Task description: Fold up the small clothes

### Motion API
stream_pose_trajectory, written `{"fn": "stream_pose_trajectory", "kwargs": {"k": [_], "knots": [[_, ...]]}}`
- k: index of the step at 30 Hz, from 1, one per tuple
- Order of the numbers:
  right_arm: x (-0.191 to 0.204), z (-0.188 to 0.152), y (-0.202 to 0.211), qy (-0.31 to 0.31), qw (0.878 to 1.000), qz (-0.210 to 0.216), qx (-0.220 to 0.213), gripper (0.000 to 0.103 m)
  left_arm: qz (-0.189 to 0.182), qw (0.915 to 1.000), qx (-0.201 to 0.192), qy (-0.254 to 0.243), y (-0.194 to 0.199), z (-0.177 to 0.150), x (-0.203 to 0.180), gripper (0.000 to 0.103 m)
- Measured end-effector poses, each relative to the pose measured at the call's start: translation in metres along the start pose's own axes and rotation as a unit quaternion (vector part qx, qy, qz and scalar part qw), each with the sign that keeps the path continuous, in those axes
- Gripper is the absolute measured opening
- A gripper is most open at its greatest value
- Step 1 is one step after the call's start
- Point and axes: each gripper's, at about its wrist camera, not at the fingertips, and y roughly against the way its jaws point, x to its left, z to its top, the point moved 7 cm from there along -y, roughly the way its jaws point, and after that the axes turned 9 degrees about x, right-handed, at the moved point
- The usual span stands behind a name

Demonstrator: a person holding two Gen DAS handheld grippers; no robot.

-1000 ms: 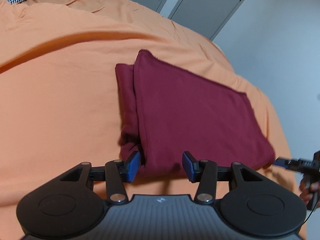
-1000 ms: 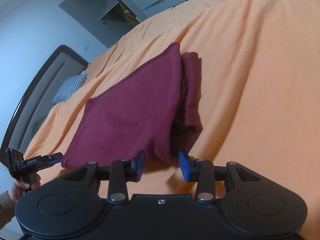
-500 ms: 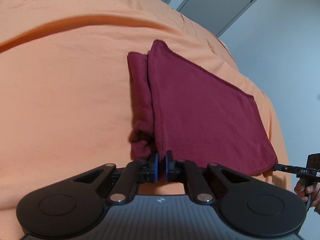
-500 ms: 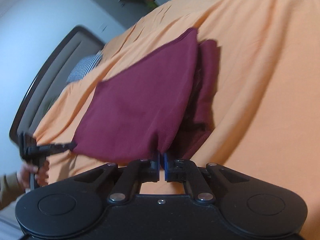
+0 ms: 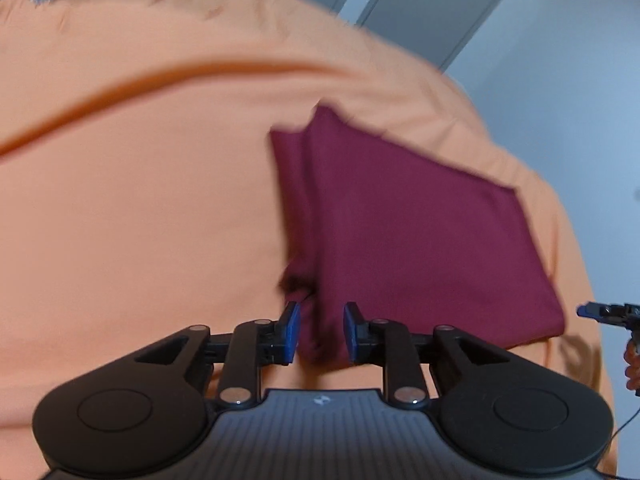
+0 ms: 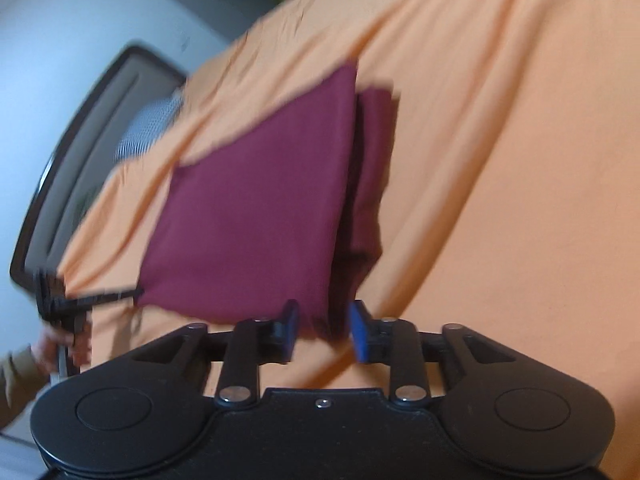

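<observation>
We work over a wide orange bedspread [image 5: 160, 200] with bare room on every side, where the folded maroon garment [image 5: 400, 232] lies flat near the bed's near edge. Our left gripper [image 5: 318, 332] and right gripper [image 6: 324, 330] are each opening, near corners between the pads but unpressed. We judge this fold released; next calls for regripping or smoothing.

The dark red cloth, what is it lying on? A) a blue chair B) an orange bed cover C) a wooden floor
B: the folded dark red cloth lies flat on the orange bed cover, which shows on every side of it.
</observation>
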Motion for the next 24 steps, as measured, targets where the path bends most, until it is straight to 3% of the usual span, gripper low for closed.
{"fn": "stream_pose_trajectory", "kwargs": {"k": [2, 4, 5, 7, 9, 10, 11, 12, 14, 16, 18, 22, 24], "knots": [[0.018, 0.005, 0.006, 0.021, 0.999, 0.002, -0.028, 0.032, -0.017, 0.9995, -0.015, -0.021, 0.003, 0.007, -0.021, 0.028], [0.037, 0.011, -0.004, 0.046, 0.998, 0.008, -0.038, 0.032, -0.03, 0.9979, -0.015, -0.054, -0.009, 0.015, -0.047, 0.043], [0.046, 0.014, -0.013, 0.061, 0.997, 0.004, -0.037, 0.033, -0.027, 0.9969, -0.011, -0.073, -0.019, 0.018, -0.057, 0.045], [0.054, 0.014, -0.039, 0.077, 0.997, -0.008, -0.018, 0.036, -0.011, 0.9953, 0.009, -0.096, -0.045, 0.022, -0.067, 0.045], [0.052, 0.011, -0.06, 0.087, 0.996, -0.028, 0.004, 0.036, 0.033, 0.9938, 0.042, -0.098, -0.071, 0.02, -0.057, 0.041], [0.044, 0.007, -0.067, 0.089, 0.995, -0.048, 0.015, 0.036, 0.047, 0.9932, 0.053, -0.092, -0.078, 0.017, -0.049, 0.03], [0.033, 0.002, -0.07, 0.088, 0.993, -0.069, 0.025, 0.035, 0.042, 0.9942, 0.053, -0.083, -0.079, 0.016, -0.042, 0.027], [0.023, -0.003, -0.068, 0.086, 0.992, -0.081, 0.032, 0.027, 0.032, 0.9959, 0.048, -0.07, -0.074, 0.015, -0.038, 0.027], [0.014, -0.009, -0.053, 0.072, 0.994, -0.082, 0.027, 0.024, 0.02, 0.9982, 0.027, -0.05, -0.058, 0.014, -0.031, 0.03], [0.016, -0.013, -0.033, 0.062, 0.994, -0.089, 0.004, 0.039, 0.014, 0.9991, -0.005, -0.039, -0.039, 0.015, -0.026, 0.045], [0.024, -0.011, -0.021, 0.055, 0.996, -0.073, -0.024, 0.041, 0.016, 0.9993, -0.025, -0.022, -0.029, 0.018, -0.018, 0.055], [0.063, -0.007, -0.034, 0.08, 0.995, -0.049, -0.041, 0.043, 0.038, 0.9987, -0.028, 0.021, -0.038, 0.029, 0.005, 0.055], [0.084, -0.004, -0.056, 0.101, 0.993, -0.045, -0.029, 0.047, 0.022, 0.9984, -0.025, 0.045, -0.042, 0.034, 0.013, 0.055]]}}
